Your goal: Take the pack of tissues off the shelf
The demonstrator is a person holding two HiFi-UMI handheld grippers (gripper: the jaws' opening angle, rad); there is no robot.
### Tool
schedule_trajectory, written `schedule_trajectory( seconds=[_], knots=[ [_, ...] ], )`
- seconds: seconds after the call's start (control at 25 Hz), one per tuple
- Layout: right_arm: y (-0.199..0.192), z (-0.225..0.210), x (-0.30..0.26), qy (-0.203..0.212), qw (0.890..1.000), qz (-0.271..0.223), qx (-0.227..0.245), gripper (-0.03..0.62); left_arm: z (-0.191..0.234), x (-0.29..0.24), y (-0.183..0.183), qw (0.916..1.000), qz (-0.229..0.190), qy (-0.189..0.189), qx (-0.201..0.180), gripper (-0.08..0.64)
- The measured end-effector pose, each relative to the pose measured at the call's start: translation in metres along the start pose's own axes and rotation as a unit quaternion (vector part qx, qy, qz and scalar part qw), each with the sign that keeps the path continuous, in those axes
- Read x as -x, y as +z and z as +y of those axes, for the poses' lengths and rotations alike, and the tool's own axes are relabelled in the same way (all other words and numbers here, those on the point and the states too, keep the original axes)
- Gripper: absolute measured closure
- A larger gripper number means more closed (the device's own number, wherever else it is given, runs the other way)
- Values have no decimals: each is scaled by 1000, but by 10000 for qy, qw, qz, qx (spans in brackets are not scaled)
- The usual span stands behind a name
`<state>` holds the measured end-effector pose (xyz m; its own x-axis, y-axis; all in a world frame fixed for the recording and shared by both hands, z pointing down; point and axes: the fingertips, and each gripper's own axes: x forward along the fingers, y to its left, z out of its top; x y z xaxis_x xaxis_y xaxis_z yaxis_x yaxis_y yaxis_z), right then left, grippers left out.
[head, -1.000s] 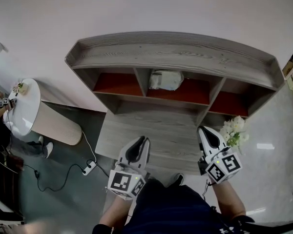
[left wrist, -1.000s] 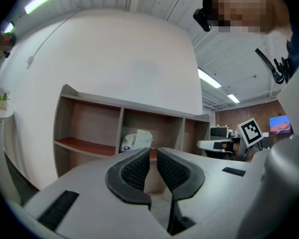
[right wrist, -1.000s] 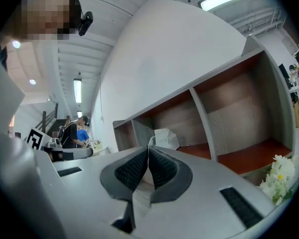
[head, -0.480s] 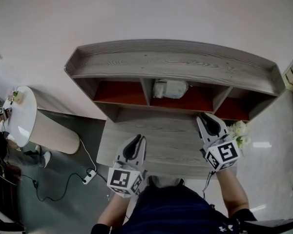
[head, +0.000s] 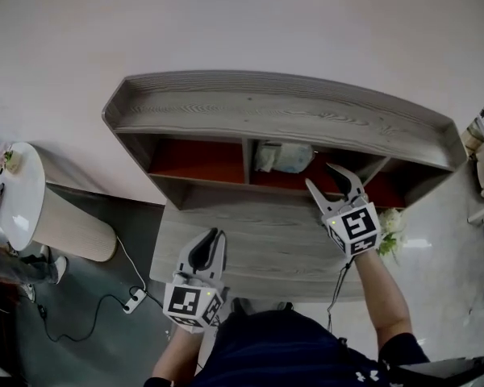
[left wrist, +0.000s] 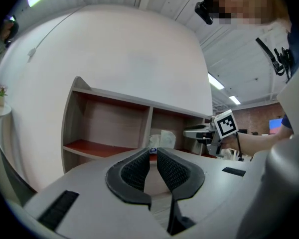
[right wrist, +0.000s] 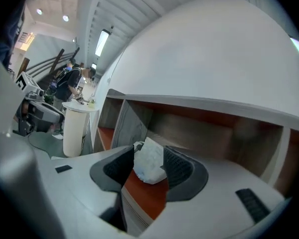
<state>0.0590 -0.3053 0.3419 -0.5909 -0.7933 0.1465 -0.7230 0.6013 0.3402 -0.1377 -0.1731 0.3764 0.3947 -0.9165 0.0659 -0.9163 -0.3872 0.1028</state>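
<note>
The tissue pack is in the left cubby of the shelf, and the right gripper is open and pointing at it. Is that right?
No, the tissue pack sits in the shelf's middle cubby, as the head view shows. The right gripper is open, its jaws just opened, pointing at the pack, with nothing between them yet.

The pack of tissues (head: 284,157) lies in the middle compartment of the shelf (head: 274,107). Just right of the shelf stand flowers (head: 391,224); a round surface (head: 20,200) stands well left.
</note>
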Motion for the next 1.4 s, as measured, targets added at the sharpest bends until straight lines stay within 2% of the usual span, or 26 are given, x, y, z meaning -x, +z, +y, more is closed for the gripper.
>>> schedule_trajectory(
  seconds=[0.08, 0.24, 0.36, 0.8, 0.92, 1.08, 1.24, 1.32, 1.4],
  knots=[
    [-1, -6, -15, 15, 10000, 71, -38, 417, 8, 3, -1, 10000, -19, 49, 75, 502],
    [-6, -22, -44, 64, 9975, 189, -683, 349, 21, 9, -5, 9997, -27, 166, 153, 502],
    [-10, -29, -61, 145, 9952, 311, -917, 339, 28, 14, -9, 9994, 4, 257, 217, 502],
    [-36, -28, -105, 747, 9904, 1027, -550, 337, 42, 25, -24, 9980, 133, 461, 403, 502],
    [-41, -29, -111, 826, 9885, 1113, -597, 337, 44, 25, -26, 9979, 140, 471, 417, 502],
    [-45, -28, -115, 770, 9887, 1214, -417, 337, 45, 26, -28, 9977, 146, 482, 456, 502],
    [-46, -22, -116, 880, 9871, 1305, -304, 339, 46, 28, -29, 9974, 163, 491, 498, 502],
    [-48, -23, -115, 823, 9871, 1361, -192, 363, 47, 29, -30, 9973, 159, 497, 511, 502],
    [-50, -24, -115, 751, 9872, 1408, -78, 420, 48, 29, -30, 9973, 155, 501, 515, 502]
  ],
)
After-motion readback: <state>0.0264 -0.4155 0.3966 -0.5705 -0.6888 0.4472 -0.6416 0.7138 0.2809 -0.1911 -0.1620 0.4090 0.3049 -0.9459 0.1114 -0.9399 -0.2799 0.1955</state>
